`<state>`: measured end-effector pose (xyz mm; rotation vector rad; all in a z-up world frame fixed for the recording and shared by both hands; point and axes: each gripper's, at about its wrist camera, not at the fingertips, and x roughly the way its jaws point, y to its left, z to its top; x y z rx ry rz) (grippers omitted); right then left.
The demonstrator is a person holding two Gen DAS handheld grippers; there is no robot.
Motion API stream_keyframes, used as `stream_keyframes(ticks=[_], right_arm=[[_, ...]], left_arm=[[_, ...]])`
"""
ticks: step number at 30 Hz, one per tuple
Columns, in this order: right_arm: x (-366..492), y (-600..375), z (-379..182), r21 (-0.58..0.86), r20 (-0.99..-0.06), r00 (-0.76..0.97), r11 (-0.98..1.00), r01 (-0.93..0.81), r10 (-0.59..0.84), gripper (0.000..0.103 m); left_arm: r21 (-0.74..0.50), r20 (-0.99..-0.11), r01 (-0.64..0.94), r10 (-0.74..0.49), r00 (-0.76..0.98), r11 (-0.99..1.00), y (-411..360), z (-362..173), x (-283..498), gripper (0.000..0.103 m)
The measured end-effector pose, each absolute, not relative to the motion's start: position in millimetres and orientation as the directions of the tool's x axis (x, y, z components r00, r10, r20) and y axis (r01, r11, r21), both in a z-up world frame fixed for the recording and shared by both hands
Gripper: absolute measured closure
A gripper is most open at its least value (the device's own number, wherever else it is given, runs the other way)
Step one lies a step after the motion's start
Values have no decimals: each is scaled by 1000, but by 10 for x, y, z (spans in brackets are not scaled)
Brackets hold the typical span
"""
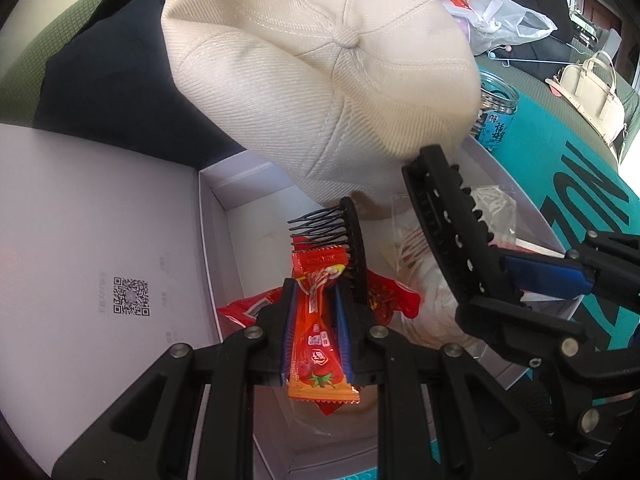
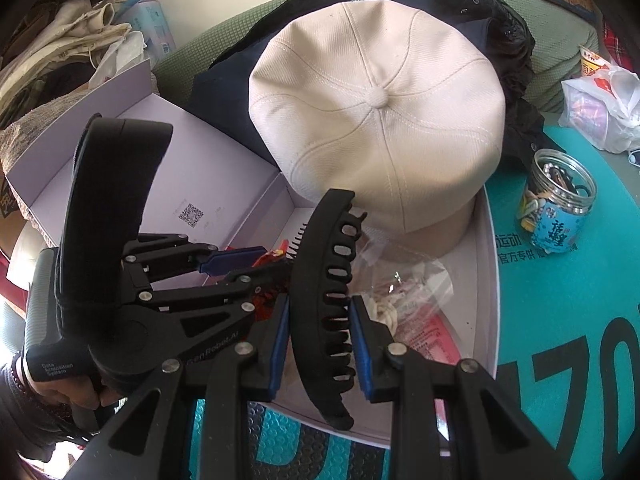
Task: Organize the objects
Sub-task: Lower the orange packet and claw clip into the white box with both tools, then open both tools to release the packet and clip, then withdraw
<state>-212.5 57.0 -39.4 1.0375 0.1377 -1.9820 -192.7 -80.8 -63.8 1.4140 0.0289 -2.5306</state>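
My left gripper (image 1: 318, 300) is shut on an orange-red snack packet (image 1: 318, 344) and holds it over the open white box (image 1: 224, 208). My right gripper (image 2: 320, 312) is shut on a large black hair claw clip (image 2: 326, 308), also over the box; the clip shows in the left wrist view (image 1: 452, 236). A beige cap (image 2: 376, 120) rests on the box's far end. A black hair comb (image 1: 344, 240), red packets (image 1: 384, 296) and a clear bag of white pieces (image 2: 400, 292) lie in the box.
The box lid (image 1: 80, 240) with a QR code lies open to the left. A jar of small items (image 2: 560, 200) stands on the teal mat (image 2: 560, 320) at right. A dark jacket (image 2: 512, 60), plastic bags (image 2: 600, 112) and a cream handbag (image 1: 592, 92) lie behind.
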Motion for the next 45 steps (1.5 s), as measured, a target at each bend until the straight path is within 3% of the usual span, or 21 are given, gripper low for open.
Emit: stream_keyframes(ticks=[19,26,38,42,44,45], right_arm=[[-2219,706,-496,246,-759,-297,-677,694,-579,74],[-2213,799,-415,188,-772,-361,-731,657,-523,60],[-2147,782,-43,160,-763,-403,-752,640,-505,58],[-2155,822,-2,148,-758,-418,-756,638,-501,57],[-2119,831,49,142,-753,-425,-756,639,-501,57],[-2100,835,82,139,-751,-430,-757,639,-501,57]], left_arm=[[86,-848,155,-154,-507,-984,-533,-688,-2051,85],[79,-857,143,-141,-496,-987,-436,-655,-2130,85],[96,-833,155,-165,-528,-983,-425,-347,-2109,85],[89,-830,177,-171,-531,-980,-570,-188,-1891,81],[80,-827,185,-169,-536,-979,-585,-124,-1877,74],[78,-827,190,-170,-536,-979,-594,-89,-1860,65]])
